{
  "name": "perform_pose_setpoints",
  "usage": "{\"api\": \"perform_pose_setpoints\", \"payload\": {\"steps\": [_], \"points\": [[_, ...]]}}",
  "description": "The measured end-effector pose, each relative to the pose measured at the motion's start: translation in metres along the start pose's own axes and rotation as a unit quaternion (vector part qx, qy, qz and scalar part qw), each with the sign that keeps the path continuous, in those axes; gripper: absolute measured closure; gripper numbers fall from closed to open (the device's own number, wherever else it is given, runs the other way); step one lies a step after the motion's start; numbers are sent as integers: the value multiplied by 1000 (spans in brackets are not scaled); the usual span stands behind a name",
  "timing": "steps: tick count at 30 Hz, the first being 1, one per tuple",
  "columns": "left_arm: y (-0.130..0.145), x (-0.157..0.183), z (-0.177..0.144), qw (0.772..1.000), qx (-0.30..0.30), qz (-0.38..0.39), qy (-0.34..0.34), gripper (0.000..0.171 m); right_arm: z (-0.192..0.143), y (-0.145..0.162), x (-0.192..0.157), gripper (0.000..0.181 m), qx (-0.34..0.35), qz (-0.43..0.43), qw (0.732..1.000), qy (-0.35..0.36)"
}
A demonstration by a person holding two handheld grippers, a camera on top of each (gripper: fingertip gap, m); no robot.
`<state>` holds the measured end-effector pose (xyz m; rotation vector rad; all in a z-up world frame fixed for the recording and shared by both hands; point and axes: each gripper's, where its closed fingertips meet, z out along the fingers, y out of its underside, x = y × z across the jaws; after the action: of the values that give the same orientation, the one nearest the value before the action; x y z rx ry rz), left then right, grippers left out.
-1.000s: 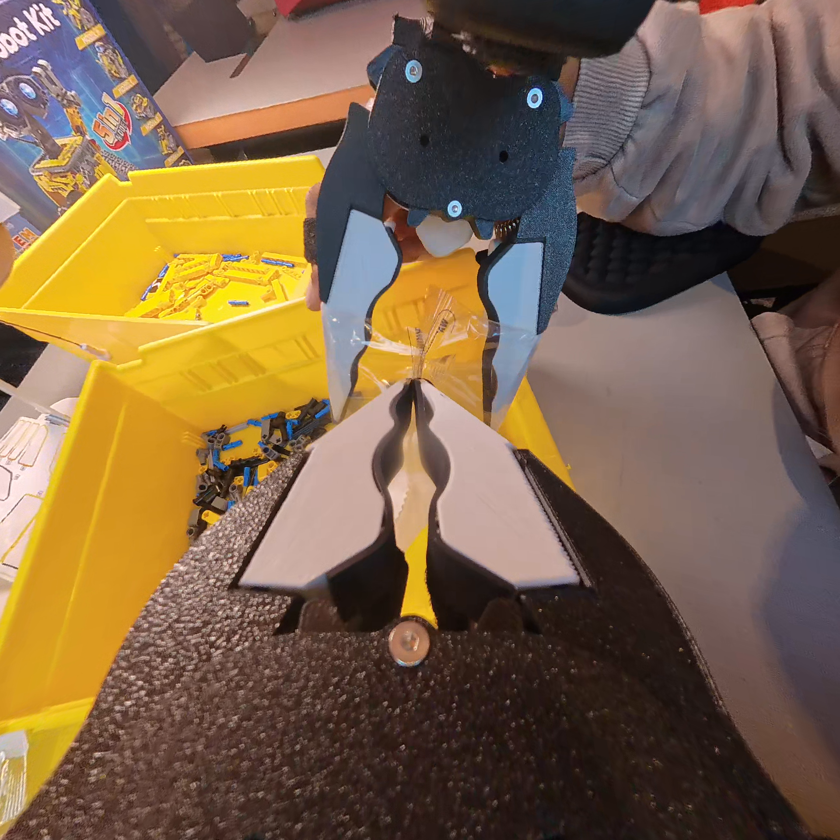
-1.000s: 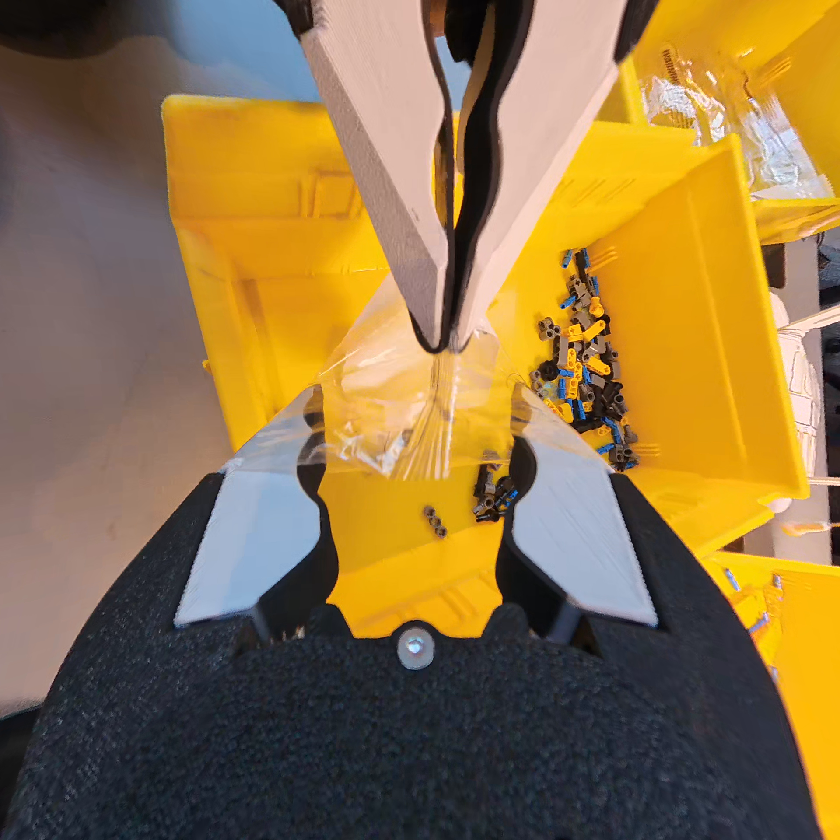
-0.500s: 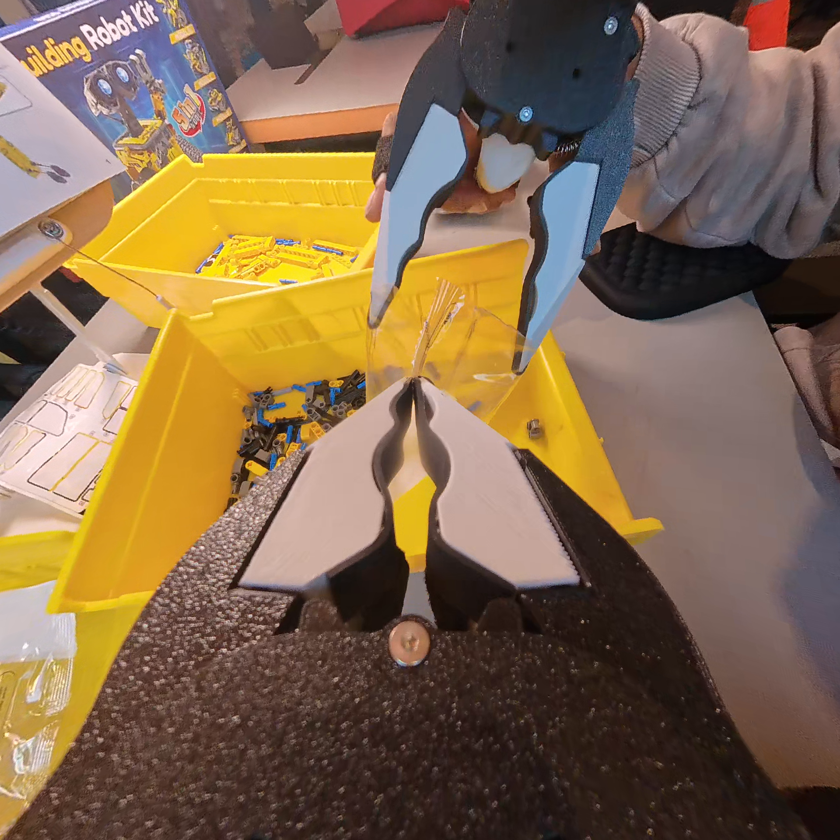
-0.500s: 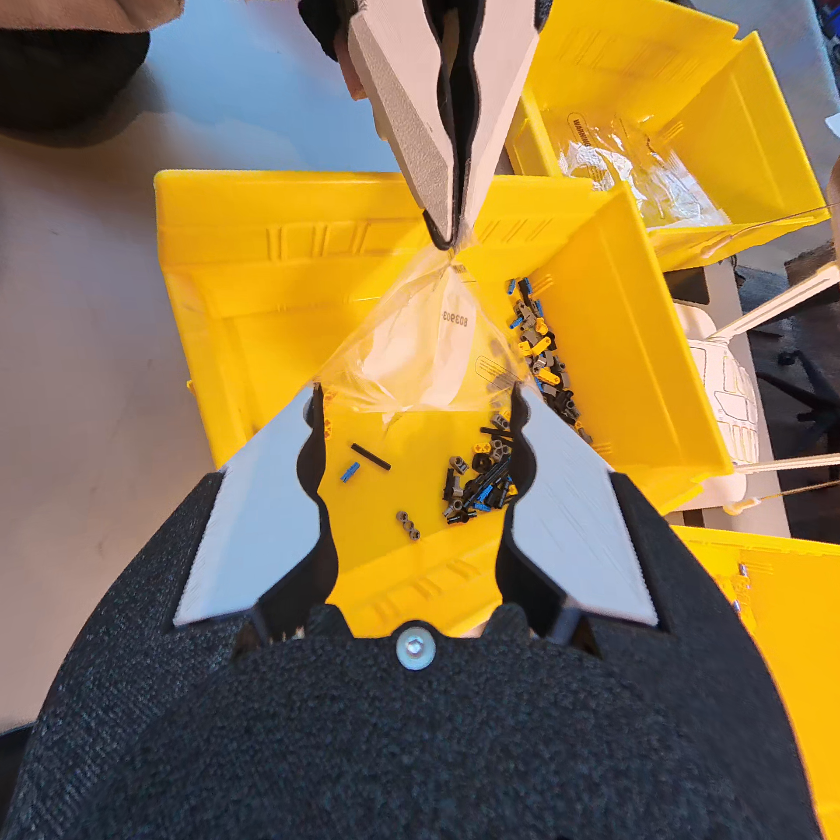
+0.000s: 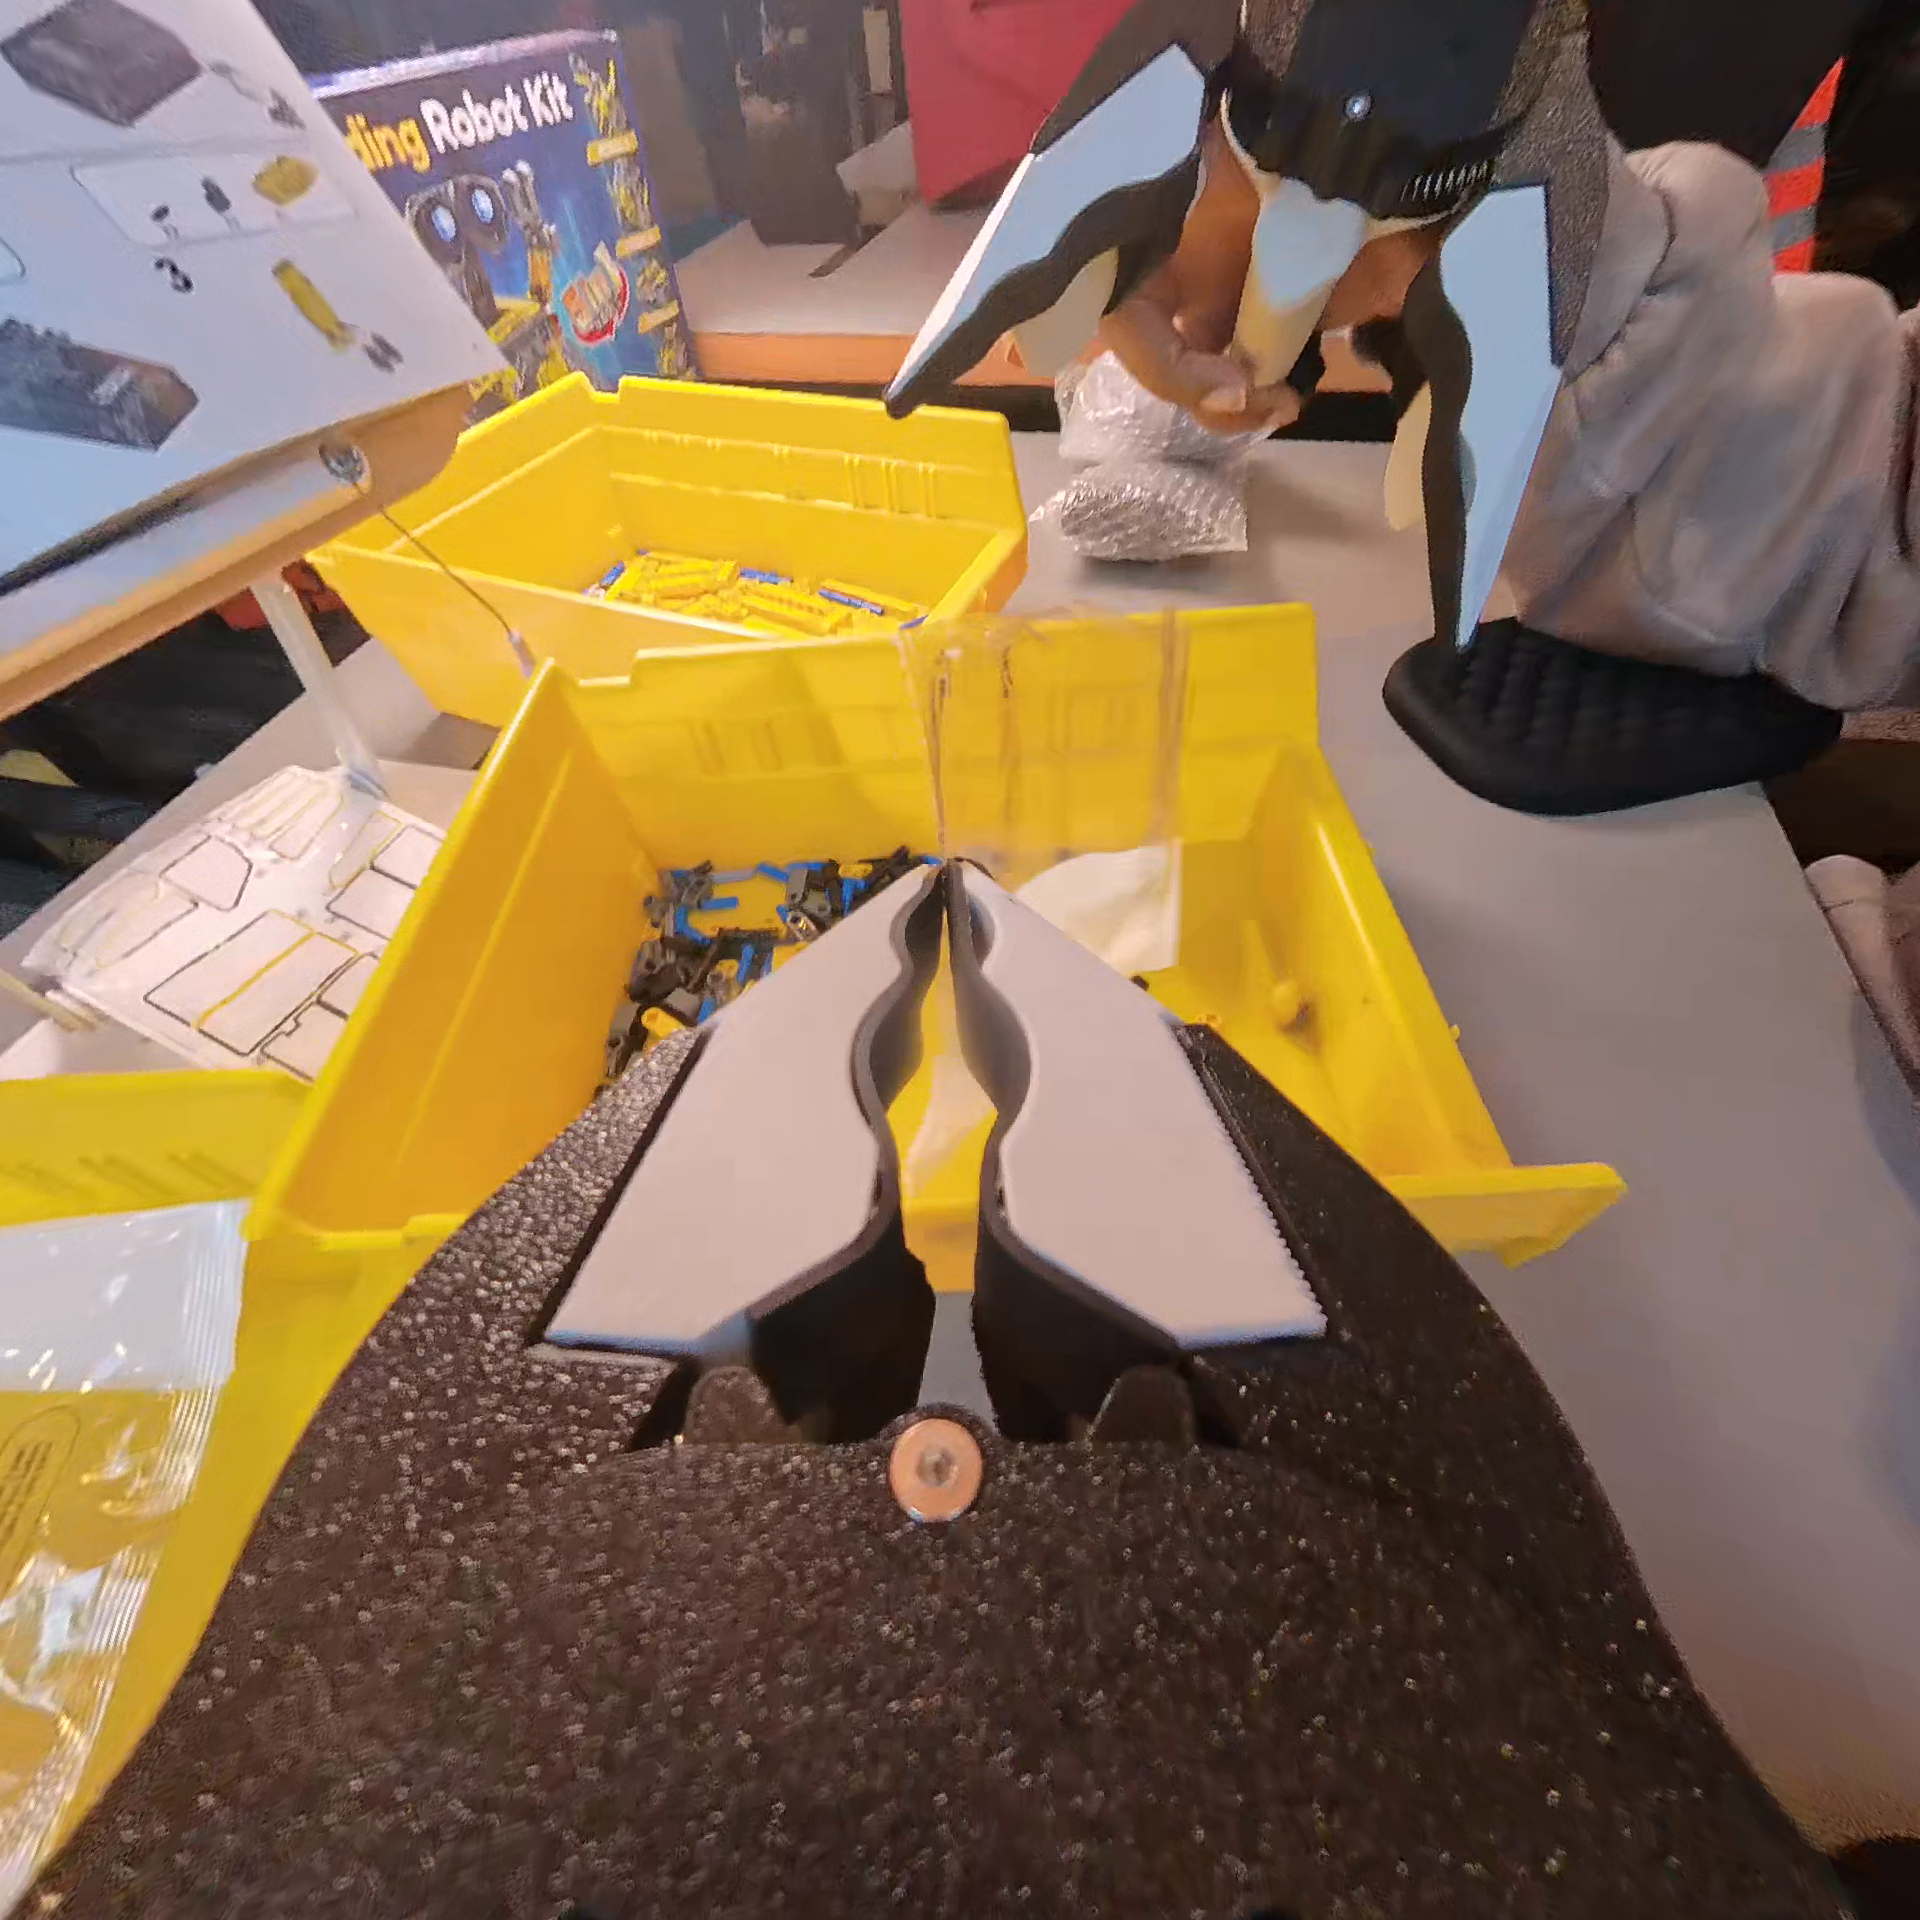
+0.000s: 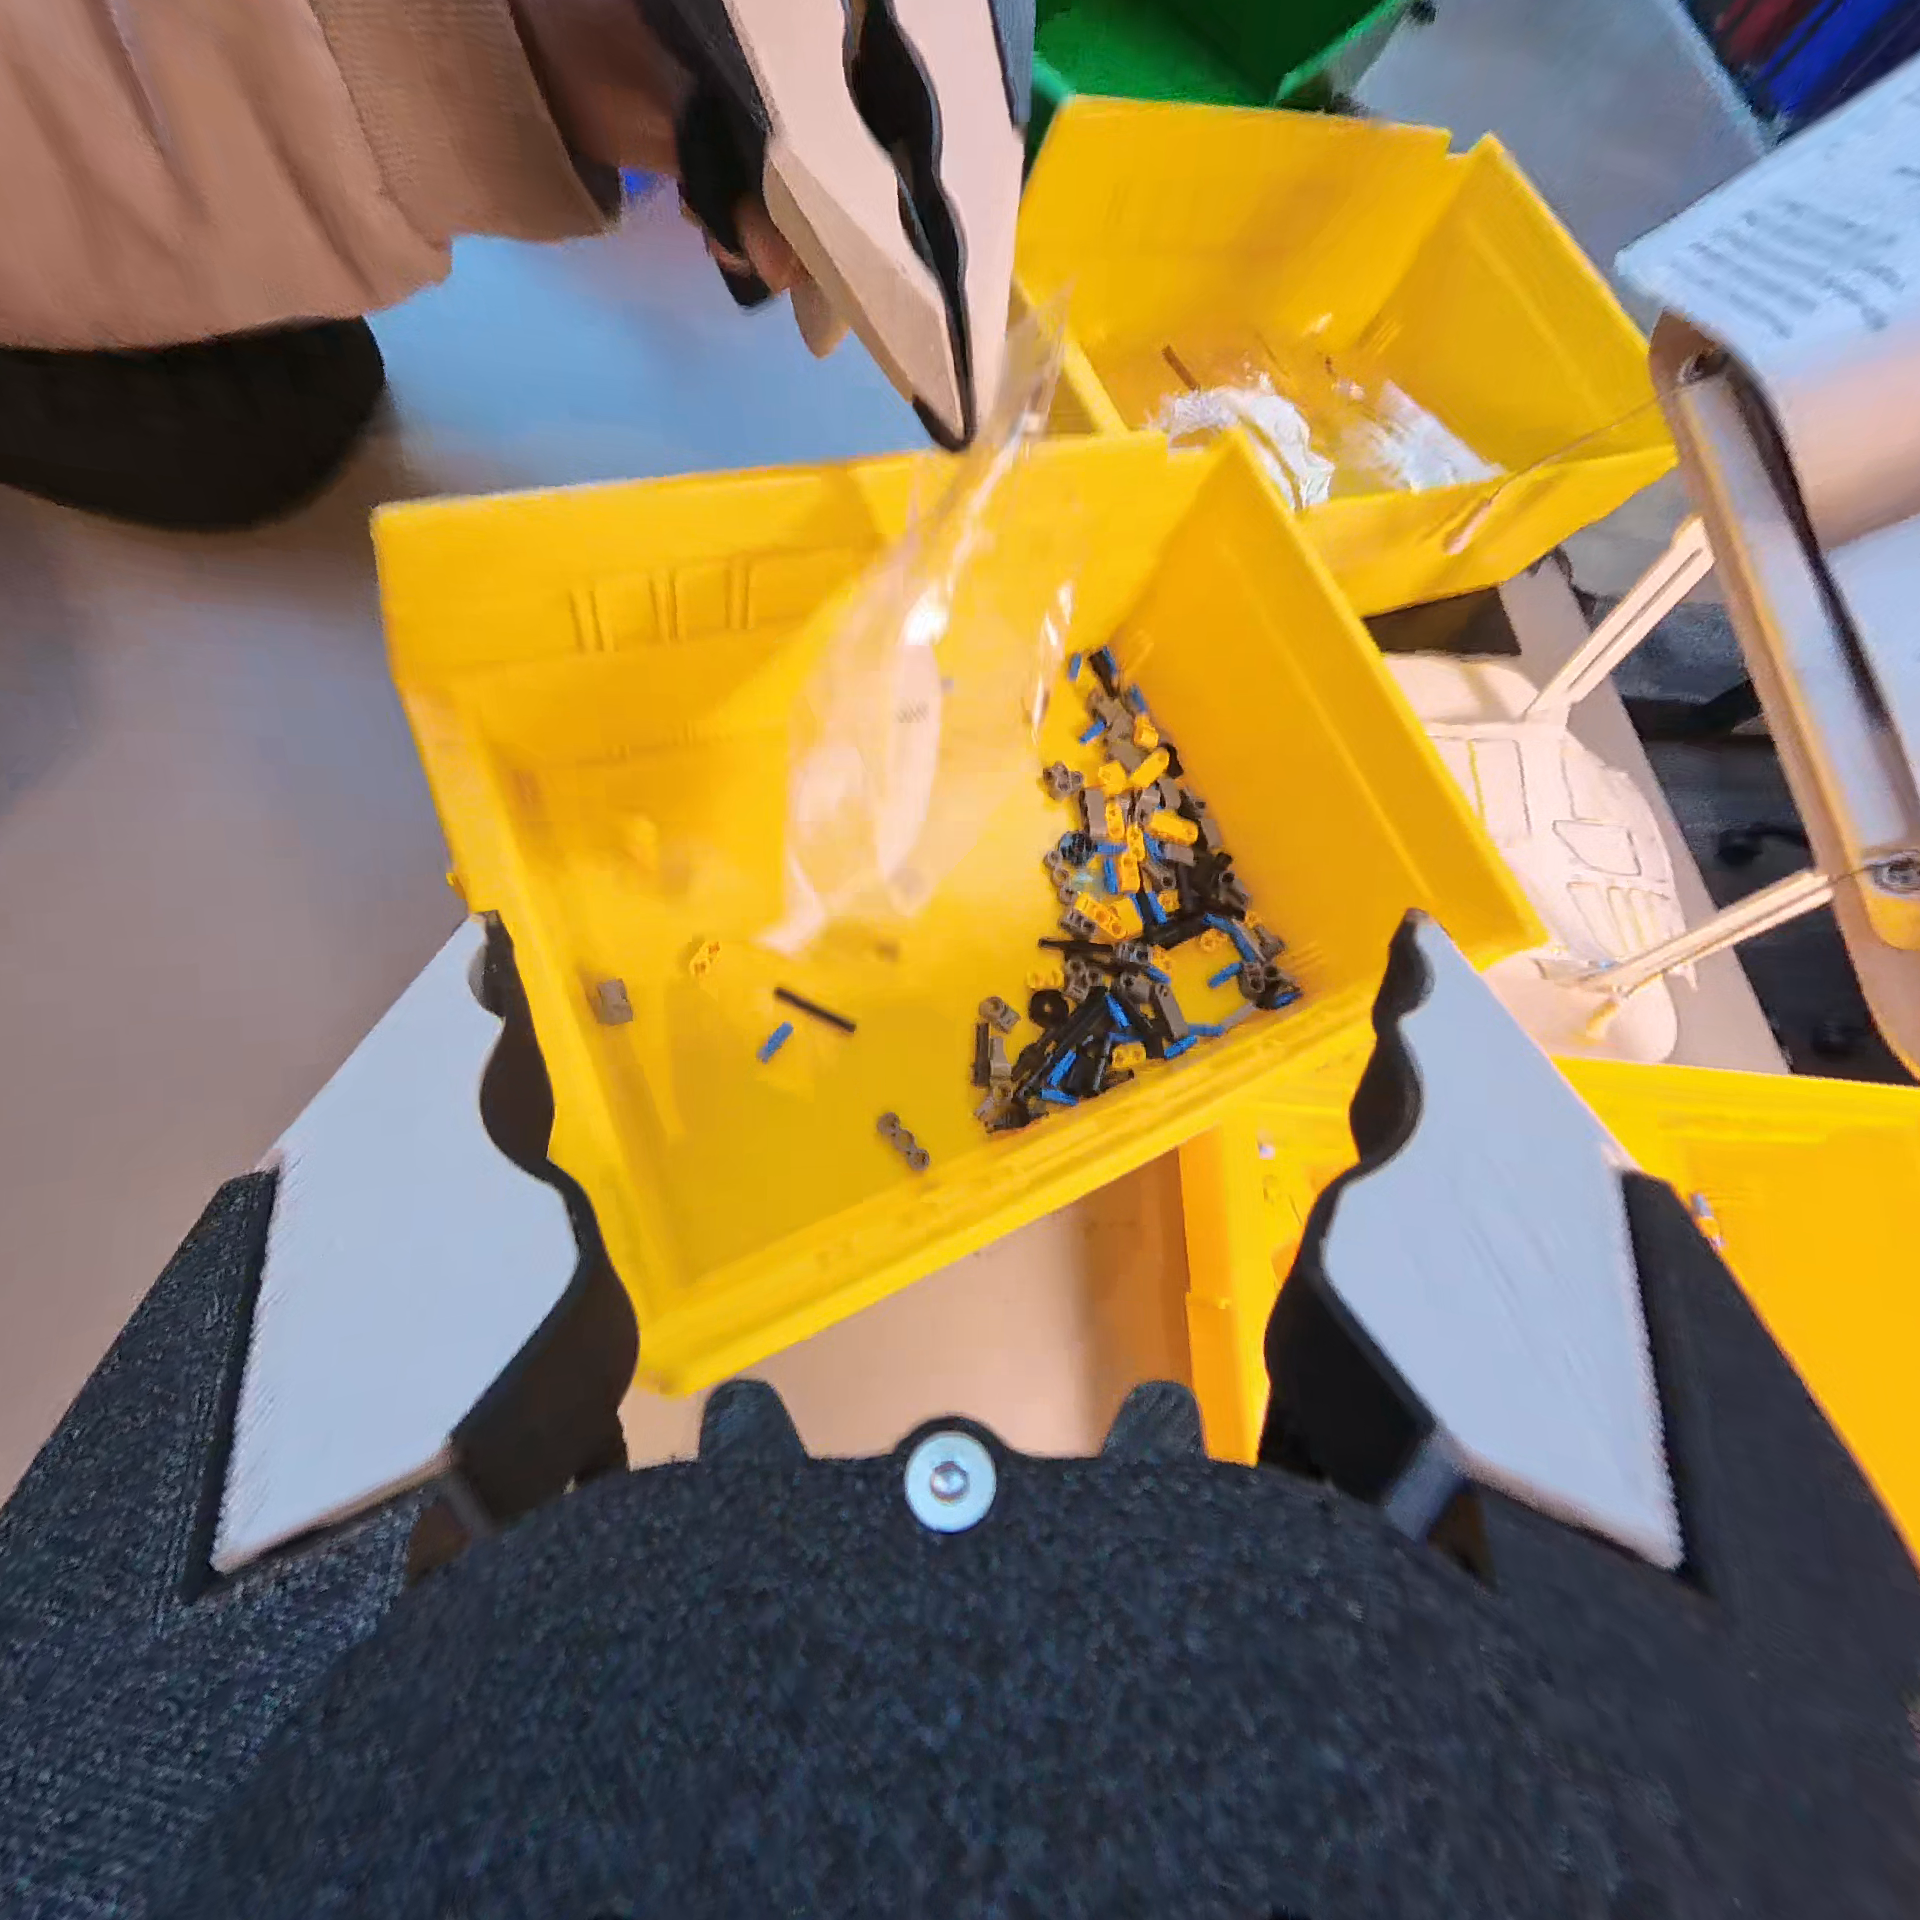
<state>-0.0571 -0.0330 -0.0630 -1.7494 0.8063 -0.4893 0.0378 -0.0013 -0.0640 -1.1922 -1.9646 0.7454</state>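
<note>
A grey table [image 5: 1621, 1039] is seen from two wrist cameras, and several yellow plastic bins are crowded onto it. The nearest yellow bin [image 5: 436, 997] sits in the middle of both views, tilted slightly against its neighbours. A second bin [image 5: 727, 488] behind it is filled with yellow and blue parts, and a third bin [image 6: 1340, 260], seen from the right wrist, is lined with crumpled clear wrapping. A printed instruction sheet on a stand [image 5: 177, 239] is placed at the far left, with a colourful kit box [image 5: 520, 208] behind it and a white sticker sheet [image 5: 239, 914] lying flat on the table below.

The left gripper [image 5: 948, 883] is shown with its grey fingers pressed together, pinching the corner of a clear plastic bag [image 6: 914, 707]. The bag is held over the nearest bin, hanging down into it; it appears nearly empty, though it is blurred. The right gripper [image 5: 1174, 509] is raised above the far side of the bin with its fingers spread wide and nothing between them. A person's hand [image 5: 1205, 353] and pale sleeve [image 5: 1714, 468] are seen behind it.

A pile of small black, grey, blue and yellow pieces [image 6: 1132, 914] is gathered in one corner of the nearest bin. A few loose pieces [image 6: 810, 1008] are scattered across its floor. A small bag of dark parts [image 5: 1143, 499] lies on the table beyond.
</note>
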Motion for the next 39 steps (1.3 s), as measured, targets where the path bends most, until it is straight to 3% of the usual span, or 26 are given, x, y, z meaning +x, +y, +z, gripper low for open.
{"api": "perform_pose_setpoints", "payload": {"steps": [9, 20, 24, 33, 39], "points": [[-5, -2, 1, 999, 27, -21, 2, 171, -14, -34, 22, 67, 118, -15, 992, 46], [-42, -24, -41, 986, 149, -47, -52, 171, -26, -50, 20, 99, 220, -20, 975, 36], [-49, -28, -52, 981, 176, -51, -62, 171, -25, -50, 20, 106, 228, -18, 973, 33], [-62, -15, -65, 984, 163, -6, -71, 171, -32, -54, 14, 122, 219, -37, 974, 42], [-45, -12, -107, 984, 131, -9, -120, 171, -44, -27, 11, 128, 187, -17, 981, 58]]}}
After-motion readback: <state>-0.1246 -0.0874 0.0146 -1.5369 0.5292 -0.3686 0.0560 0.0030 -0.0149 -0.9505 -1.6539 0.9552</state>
